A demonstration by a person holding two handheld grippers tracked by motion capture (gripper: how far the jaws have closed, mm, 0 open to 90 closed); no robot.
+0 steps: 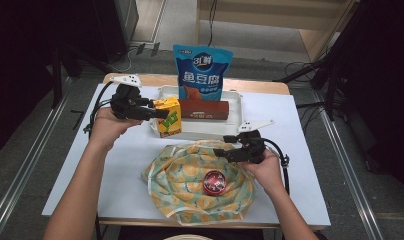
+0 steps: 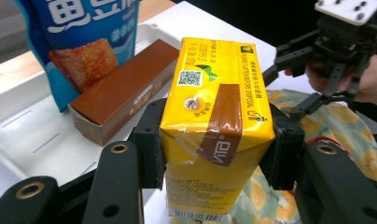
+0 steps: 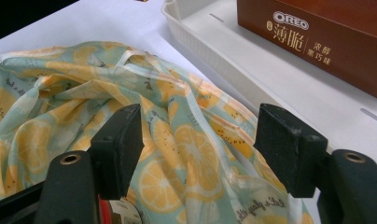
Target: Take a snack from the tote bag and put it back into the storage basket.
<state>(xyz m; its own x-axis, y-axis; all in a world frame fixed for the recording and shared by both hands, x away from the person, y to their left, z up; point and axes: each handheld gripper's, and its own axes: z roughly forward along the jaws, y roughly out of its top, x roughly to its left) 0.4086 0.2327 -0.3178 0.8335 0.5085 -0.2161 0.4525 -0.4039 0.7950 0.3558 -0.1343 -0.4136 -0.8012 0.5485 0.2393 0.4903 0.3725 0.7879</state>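
Note:
My left gripper (image 1: 157, 113) is shut on a yellow drink carton (image 1: 169, 117), both pads pressed on the carton's (image 2: 214, 126) sides, held over the front left corner of the white tray (image 1: 235, 100). A brown Oreo box (image 1: 204, 109) lies in the tray, and a blue snack bag (image 1: 202, 71) stands behind it. My right gripper (image 1: 224, 146) hovers open over the far right edge of a lemon-print cloth bag (image 1: 190, 175). Its jaws stand apart above the cloth (image 3: 196, 154) with nothing gripped. A red round tin (image 1: 215, 182) sits on the cloth.
The white table (image 1: 120, 165) has bare room at front left and far right. The tray wall (image 3: 210, 51) runs just beyond the cloth's edge. Dark stands and cables surround the table on the floor.

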